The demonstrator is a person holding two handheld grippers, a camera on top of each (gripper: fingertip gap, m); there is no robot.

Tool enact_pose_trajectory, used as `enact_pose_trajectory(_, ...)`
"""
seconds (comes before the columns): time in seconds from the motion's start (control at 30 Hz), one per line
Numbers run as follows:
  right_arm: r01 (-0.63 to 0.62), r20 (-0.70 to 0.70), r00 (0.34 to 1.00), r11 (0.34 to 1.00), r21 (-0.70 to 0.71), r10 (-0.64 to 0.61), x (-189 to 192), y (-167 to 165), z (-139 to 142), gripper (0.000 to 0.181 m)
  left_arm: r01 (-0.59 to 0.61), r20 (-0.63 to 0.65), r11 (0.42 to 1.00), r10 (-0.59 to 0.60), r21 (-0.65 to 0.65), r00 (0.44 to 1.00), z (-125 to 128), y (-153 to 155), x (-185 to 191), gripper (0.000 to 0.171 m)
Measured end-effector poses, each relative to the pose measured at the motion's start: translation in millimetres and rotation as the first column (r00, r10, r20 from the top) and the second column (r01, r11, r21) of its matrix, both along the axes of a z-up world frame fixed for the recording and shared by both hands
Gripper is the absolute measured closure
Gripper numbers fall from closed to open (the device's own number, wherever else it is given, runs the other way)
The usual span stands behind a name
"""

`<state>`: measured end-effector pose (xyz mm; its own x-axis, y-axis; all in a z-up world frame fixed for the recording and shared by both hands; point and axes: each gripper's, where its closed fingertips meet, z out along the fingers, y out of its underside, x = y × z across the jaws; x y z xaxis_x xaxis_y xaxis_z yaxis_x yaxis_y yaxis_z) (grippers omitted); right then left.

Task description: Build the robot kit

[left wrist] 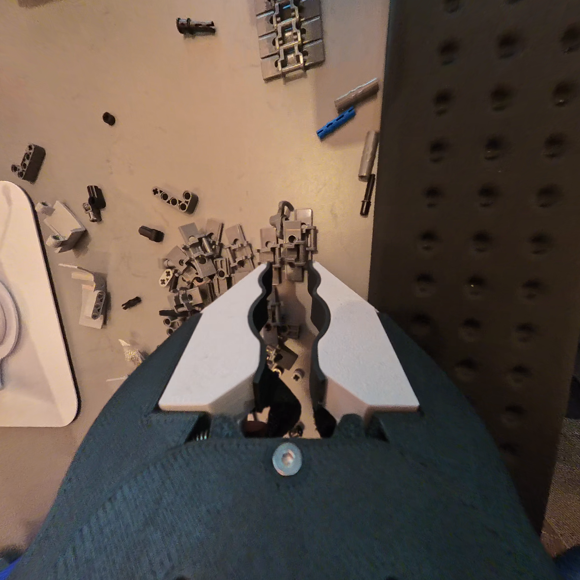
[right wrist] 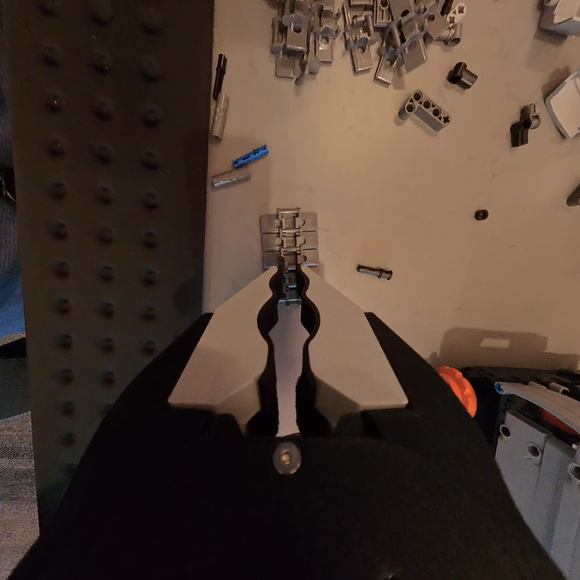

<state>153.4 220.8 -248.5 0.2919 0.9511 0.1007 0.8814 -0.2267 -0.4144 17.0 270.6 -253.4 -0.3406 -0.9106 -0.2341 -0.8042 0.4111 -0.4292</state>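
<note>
In the left wrist view my left gripper [left wrist: 291,266] has its jaws about one link apart. A short cluster of grey track links [left wrist: 293,243] fills the gap and sticks out beyond the tips, next to a loose pile of the same links [left wrist: 204,260]. The cluster also shows at the top of the right wrist view [right wrist: 292,40]. My right gripper [right wrist: 288,266] is nearly closed on the raised middle ridge of an assembled grey track strip [right wrist: 290,238] lying flat on the table. The strip also shows in the left wrist view [left wrist: 288,40].
A dark studded panel [left wrist: 470,219] [right wrist: 110,188] stands upright along one side. Near it lie a blue pin [right wrist: 250,156] and grey tubes [right wrist: 230,179]. Scattered about are an L-shaped beam [left wrist: 175,199], black pins [right wrist: 375,272] and a white card [left wrist: 25,298]. A grey model with an orange wheel [right wrist: 458,392] is near my right gripper. The gap from one gripper's tips to the other's is roughly 15 centimetres.
</note>
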Motion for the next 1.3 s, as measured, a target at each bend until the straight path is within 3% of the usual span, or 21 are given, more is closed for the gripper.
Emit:
enact_pose_trajectory(0.23, 0.0, -0.052, 0.999, 1.0, 0.029, 0.001, -1.4, -2.7, 5.7, 0.179, 0.006, -0.015, 0.998, -0.005, 0.055, 1.0, -9.8, 6.3, 6.9, 0.171)
enact_pose_trajectory(0.67, -0.007, -0.166, 0.986, 0.994, 0.11, 0.025, -7.6, -4.4, 23.1, 0.178, 0.116, 0.049, 0.986, -0.123, 0.121, 0.991, 12.4, -4.2, 34.0, 0.171)
enact_pose_trajectory(0.83, -0.046, -0.19, 0.979, 0.991, 0.127, 0.07, -18.5, -4.1, 26.1, 0.171, 0.096, 0.033, 0.991, -0.099, 0.096, 0.995, 14.4, -6.2, 35.0, 0.171)
enact_pose_trajectory(1.0, -0.067, -0.174, 0.981, 0.991, 0.116, 0.087, -20.1, -3.0, 20.9, 0.17, 0.067, -0.072, 0.992, -0.06, 0.102, 0.996, -6.0, -1.3, 19.0, 0.15)
enact_pose_trajectory(1.13, -0.074, -0.193, 0.977, 0.991, 0.111, 0.094, -23.4, 0.0, 22.0, 0.169, 0.085, -0.073, 0.992, -0.078, 0.09, 0.994, -8.7, -2.0, 21.0, 0.163)
enact_pose_trajectory(1.3, -0.148, -0.172, 0.971, 0.983, 0.104, 0.165, -38.5, 0.9, 16.1, 0.168, 0.213, -0.046, 0.97, -0.209, 0.118, 0.977, -9.1, -12.2, 41.1, 0.169)
